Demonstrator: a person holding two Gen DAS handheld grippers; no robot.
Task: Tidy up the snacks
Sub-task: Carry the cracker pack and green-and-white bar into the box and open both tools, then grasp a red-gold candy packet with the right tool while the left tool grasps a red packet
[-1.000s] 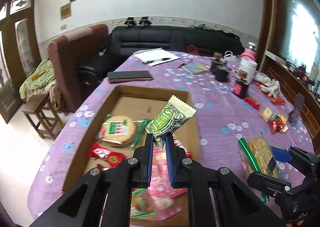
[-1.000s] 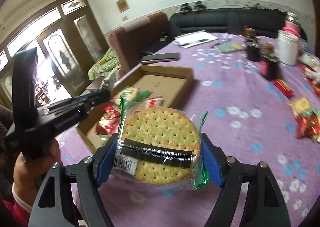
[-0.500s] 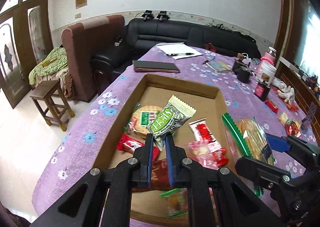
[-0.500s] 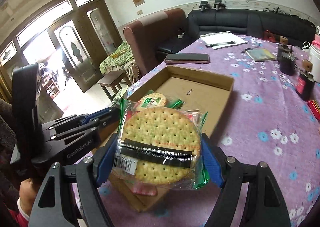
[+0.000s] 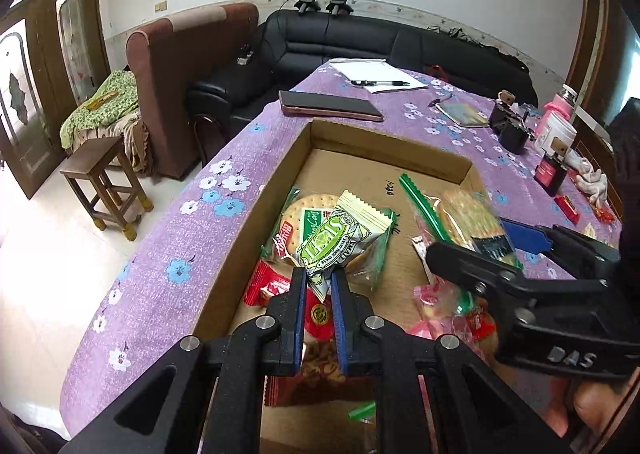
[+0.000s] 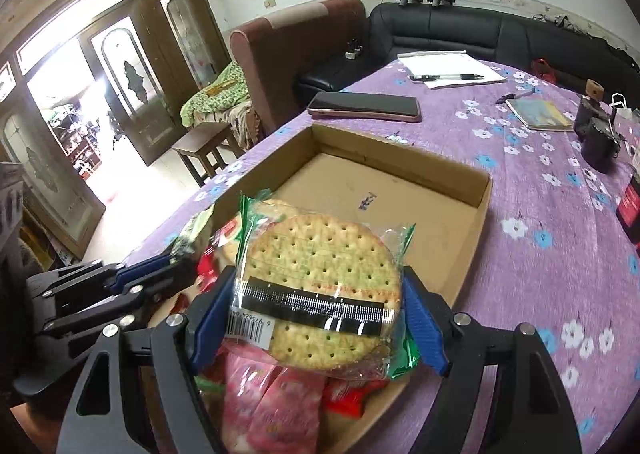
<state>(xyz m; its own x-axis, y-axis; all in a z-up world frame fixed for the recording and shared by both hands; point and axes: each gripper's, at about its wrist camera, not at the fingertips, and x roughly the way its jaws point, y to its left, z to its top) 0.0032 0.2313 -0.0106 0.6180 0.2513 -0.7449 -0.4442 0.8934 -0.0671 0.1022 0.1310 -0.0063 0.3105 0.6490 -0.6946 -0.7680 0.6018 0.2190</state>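
Both grippers angled down over the cardboard box.
The left gripper pinched a green-white snack packet; the right gripper clasped a round cracker pack, hiding snacks beneath near the box's near edge.

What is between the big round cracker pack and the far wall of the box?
Only bare cardboard floor with a small dark mark, as the right wrist view shows, from the cracker pack in the right hand-held gripper to the box wall.
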